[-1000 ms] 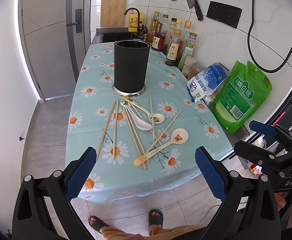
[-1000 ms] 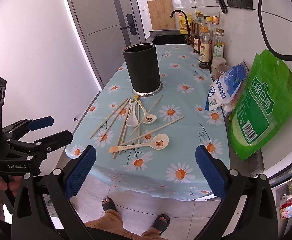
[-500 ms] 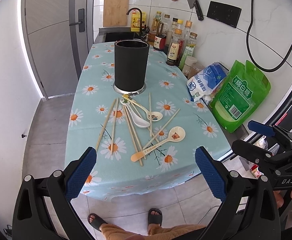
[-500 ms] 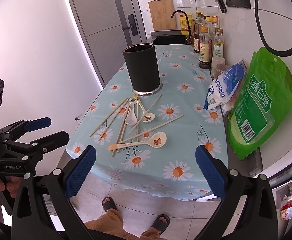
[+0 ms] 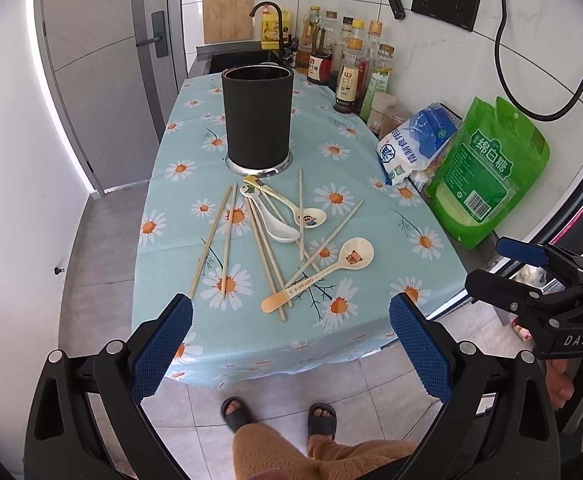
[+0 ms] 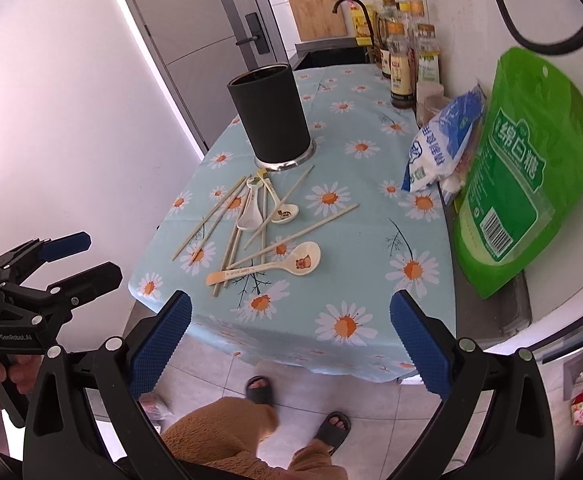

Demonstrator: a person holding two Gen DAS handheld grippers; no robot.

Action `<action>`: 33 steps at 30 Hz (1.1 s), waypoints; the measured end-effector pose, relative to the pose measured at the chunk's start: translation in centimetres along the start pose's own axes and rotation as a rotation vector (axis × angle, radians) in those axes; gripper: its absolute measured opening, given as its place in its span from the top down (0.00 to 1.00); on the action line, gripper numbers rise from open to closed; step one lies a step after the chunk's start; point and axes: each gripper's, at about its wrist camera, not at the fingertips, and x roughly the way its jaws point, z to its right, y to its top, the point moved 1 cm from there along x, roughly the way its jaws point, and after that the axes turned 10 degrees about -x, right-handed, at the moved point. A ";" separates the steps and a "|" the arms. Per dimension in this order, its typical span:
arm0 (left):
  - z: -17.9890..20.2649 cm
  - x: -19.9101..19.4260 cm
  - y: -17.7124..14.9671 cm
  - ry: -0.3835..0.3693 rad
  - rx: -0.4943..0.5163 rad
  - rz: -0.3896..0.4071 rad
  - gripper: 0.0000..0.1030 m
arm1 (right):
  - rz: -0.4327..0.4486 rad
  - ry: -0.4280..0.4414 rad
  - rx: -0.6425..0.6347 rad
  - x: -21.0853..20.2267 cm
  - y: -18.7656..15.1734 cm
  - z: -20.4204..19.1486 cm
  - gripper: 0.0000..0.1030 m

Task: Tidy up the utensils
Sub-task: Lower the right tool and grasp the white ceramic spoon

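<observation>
Left gripper (image 5: 289, 342) and right gripper (image 6: 290, 338) both spread, empty, off the tabletop's near edge, chopsticks (image 5: 227, 240) and spoons (image 5: 319, 270) scattered before black holder (image 5: 257, 124).

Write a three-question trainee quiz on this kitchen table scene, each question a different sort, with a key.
1. True or false: the left tool grips a chopstick.
2. How many spoons lie on the tablecloth?
3. The black holder stands: A) tipped over, B) upright beyond the chopsticks, C) on the floor.

Key:
1. False; both it and the right tool are open, holding nothing, short of the table.
2. Three.
3. B.
</observation>
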 end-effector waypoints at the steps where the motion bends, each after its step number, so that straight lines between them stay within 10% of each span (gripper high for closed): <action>1: -0.1 0.2 0.2 -0.002 0.002 -0.006 0.07 | -0.010 0.009 0.014 0.5 0.1 0.2 0.04; 12: -2.9 5.4 3.9 -0.025 0.025 -0.099 0.07 | -0.046 0.066 0.187 5.0 2.3 2.7 0.04; 33: -8.6 17.3 9.3 -0.030 0.172 -0.288 0.07 | -0.109 0.179 0.645 14.8 -0.4 6.7 0.62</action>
